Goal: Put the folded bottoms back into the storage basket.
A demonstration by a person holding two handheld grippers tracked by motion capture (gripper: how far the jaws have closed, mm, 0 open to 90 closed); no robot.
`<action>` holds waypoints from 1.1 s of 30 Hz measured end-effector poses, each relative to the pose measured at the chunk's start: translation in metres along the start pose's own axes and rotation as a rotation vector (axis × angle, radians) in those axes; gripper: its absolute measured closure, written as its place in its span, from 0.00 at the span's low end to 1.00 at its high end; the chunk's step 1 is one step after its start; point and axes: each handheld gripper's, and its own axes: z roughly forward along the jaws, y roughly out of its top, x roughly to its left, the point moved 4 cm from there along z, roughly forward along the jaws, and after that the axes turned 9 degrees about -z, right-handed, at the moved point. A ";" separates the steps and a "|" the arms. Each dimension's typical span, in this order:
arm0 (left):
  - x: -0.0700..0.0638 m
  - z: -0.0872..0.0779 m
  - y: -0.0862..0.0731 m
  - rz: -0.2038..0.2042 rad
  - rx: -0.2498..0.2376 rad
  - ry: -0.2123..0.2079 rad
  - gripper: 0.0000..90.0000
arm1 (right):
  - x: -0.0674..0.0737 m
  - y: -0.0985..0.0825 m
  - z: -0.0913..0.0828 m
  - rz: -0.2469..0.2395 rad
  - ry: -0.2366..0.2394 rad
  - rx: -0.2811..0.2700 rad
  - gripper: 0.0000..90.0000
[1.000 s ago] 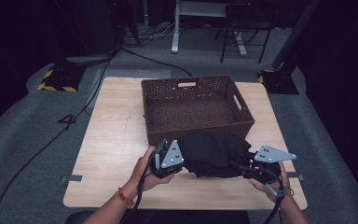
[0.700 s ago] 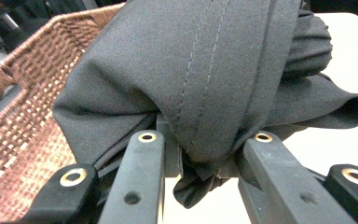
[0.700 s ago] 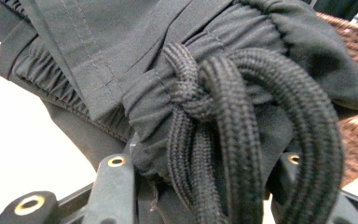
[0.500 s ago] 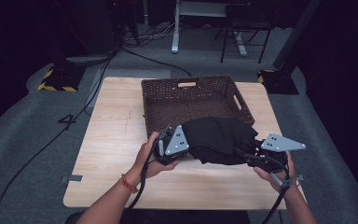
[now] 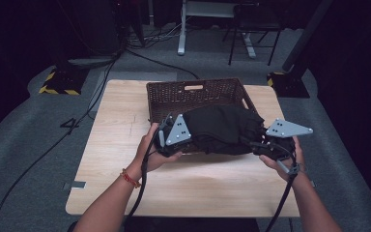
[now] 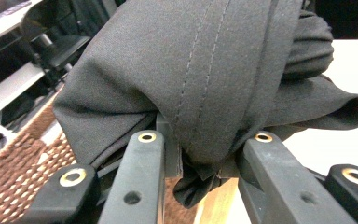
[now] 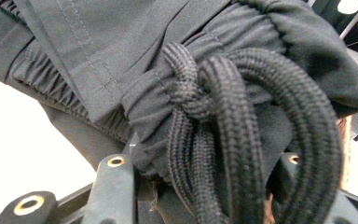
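While the person's left hand (image 5: 150, 147) comes in from the near edge of the pale wooden table (image 5: 111, 159), the left gripper (image 5: 188, 140) with its grey three-cornered plate is clenched on the left end of a folded black fabric garment (image 5: 224, 128); in the left gripper view its black jaws pinch a stitched fold of the cloth (image 6: 200, 79), with brown weave showing below at the left. Between the two grippers the garment hangs clear of the tabletop, over the near rim of a dark brown woven wicker basket (image 5: 193, 94) that stands toward the far edge of the table at its middle. At the right, the right gripper (image 5: 256, 145) grasps the other end of the garment, held in the person's right hand (image 5: 282, 154); in the right gripper view its jaws close on the gathered elastic waistband (image 7: 205, 42), and a thick black braided drawstring (image 7: 242, 121), knotted at the waistband, loops down between them.
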 end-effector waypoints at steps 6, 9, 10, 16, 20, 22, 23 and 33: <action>0.014 -0.003 0.008 -0.008 -0.010 0.032 0.85 | -0.011 0.015 0.008 -0.010 0.003 -0.008 0.63; 0.022 -0.003 0.010 -0.022 -0.010 0.043 0.84 | -0.016 0.021 0.014 -0.008 0.005 -0.005 0.63; 0.025 -0.003 0.011 -0.025 -0.007 0.049 0.84 | -0.017 0.023 0.016 -0.006 0.006 -0.003 0.63; 0.037 0.001 0.012 -0.039 -0.002 0.066 0.84 | -0.026 0.029 0.031 -0.006 0.005 0.004 0.63; 0.045 0.006 0.010 -0.047 0.005 0.074 0.84 | -0.032 0.030 0.042 0.000 0.008 0.020 0.63; 0.050 0.008 0.009 -0.051 0.009 0.080 0.84 | -0.034 0.030 0.046 -0.001 0.008 0.026 0.63; 0.052 0.010 0.009 -0.056 0.010 0.083 0.84 | -0.036 0.031 0.049 -0.002 0.007 0.028 0.63; 0.072 0.024 0.003 -0.087 0.044 0.122 0.84 | -0.049 0.030 0.081 -0.016 0.014 0.054 0.63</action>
